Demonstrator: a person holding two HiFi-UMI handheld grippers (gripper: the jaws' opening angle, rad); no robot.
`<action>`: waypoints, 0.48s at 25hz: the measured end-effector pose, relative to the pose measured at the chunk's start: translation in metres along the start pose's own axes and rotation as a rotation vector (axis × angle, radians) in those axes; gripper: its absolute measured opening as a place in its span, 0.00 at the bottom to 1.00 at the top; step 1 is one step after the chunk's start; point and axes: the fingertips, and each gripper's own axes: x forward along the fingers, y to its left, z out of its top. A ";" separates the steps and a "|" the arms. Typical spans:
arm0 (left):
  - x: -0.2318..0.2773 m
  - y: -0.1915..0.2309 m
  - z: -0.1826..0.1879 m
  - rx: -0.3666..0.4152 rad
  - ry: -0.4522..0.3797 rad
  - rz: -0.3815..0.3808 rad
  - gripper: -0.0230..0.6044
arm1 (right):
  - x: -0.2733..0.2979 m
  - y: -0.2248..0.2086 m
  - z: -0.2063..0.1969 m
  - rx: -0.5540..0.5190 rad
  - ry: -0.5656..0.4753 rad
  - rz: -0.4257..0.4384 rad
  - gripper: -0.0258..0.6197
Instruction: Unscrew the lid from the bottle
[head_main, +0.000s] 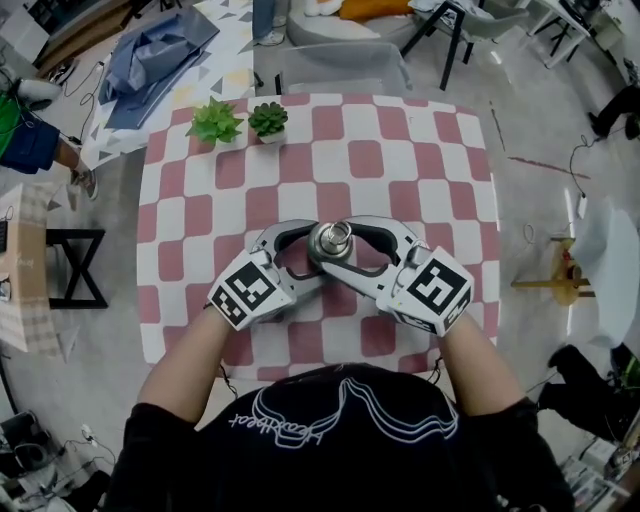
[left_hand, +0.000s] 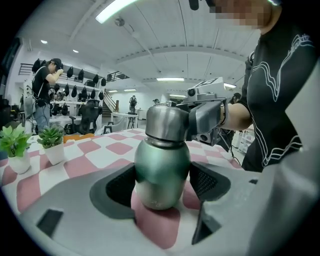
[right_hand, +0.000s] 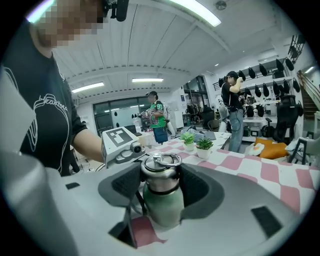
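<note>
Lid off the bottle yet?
No, the lid sits on top of the bottle in the right gripper view.

Left gripper (head_main: 318, 250), right gripper (head_main: 342, 244), both clamped

Upright steel-topped bottle (head_main: 333, 242) between left tongs (head_main: 305, 250) and right tongs (head_main: 362, 250) on checkered table (head_main: 400, 150).

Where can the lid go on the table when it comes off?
The far right of the table, past the bottle and right of the two little plants, is bare. So is the left strip between the plants and the left tongs. The near middle is crowded: those tongs clamp the bottle and the right tongs its lid.
</note>
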 end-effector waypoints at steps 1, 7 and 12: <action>0.000 0.000 0.000 0.002 0.000 -0.013 0.58 | 0.000 0.000 0.000 -0.002 0.004 0.017 0.42; -0.002 -0.001 -0.001 0.052 0.029 -0.104 0.58 | 0.003 0.004 0.000 -0.072 0.051 0.141 0.42; -0.004 -0.003 -0.002 0.097 0.036 -0.173 0.58 | 0.003 0.010 -0.002 -0.154 0.091 0.239 0.42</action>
